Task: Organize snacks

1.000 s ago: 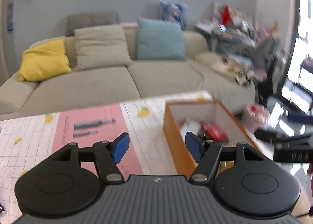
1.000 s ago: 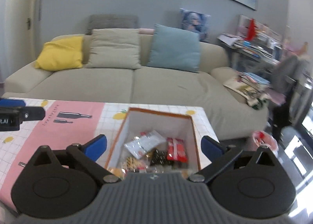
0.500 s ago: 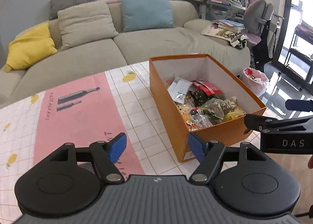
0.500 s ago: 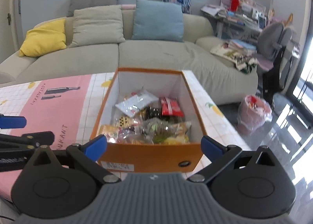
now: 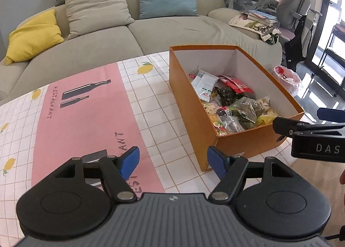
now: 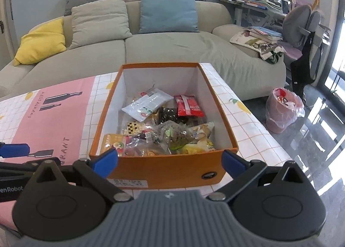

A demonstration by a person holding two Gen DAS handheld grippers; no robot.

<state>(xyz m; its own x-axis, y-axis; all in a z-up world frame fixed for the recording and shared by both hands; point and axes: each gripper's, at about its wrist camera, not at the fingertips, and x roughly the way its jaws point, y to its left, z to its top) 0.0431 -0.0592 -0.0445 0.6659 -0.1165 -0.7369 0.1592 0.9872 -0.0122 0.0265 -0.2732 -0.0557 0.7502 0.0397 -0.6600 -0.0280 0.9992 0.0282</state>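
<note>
A: We see the orange box (image 6: 163, 169) at the centre of the right wrist view, sitting on the desk (image 6: 254, 130) with its checked, lemon-print cloth. The snacks (image 6: 163, 130) lie heaped inside it, mostly toward the near end.

B: Which ones can we tell apart?

A: A white packet (image 6: 148, 104) rests toward the far left of the heap, a red packet (image 6: 188, 107) just to its right, and a dark bag (image 6: 170, 114) between and below them. Clear bags and a yellow packet (image 6: 198, 147) crowd the near wall.

B: And our right tool (image 6: 170, 161)?

A: Released. Its blue fingertips (image 6: 105, 160) stand wide apart at the bottom of the frame, one before each near corner of the box, gripping nothing.

B: In the left wrist view, our left tool (image 5: 172, 161) is released as well, fingertips spread over the cloth, with the box's near corner just beside the right one. The box (image 5: 194, 104) fills the centre right there.

A: The right tool also juts in at the right edge of that frame (image 5: 310, 132), close to the box's near wall.

B: Behind the desk, across the upper frame, we see a beige sofa (image 5: 172, 31) with a yellow cushion (image 5: 32, 35) at the left.
</note>
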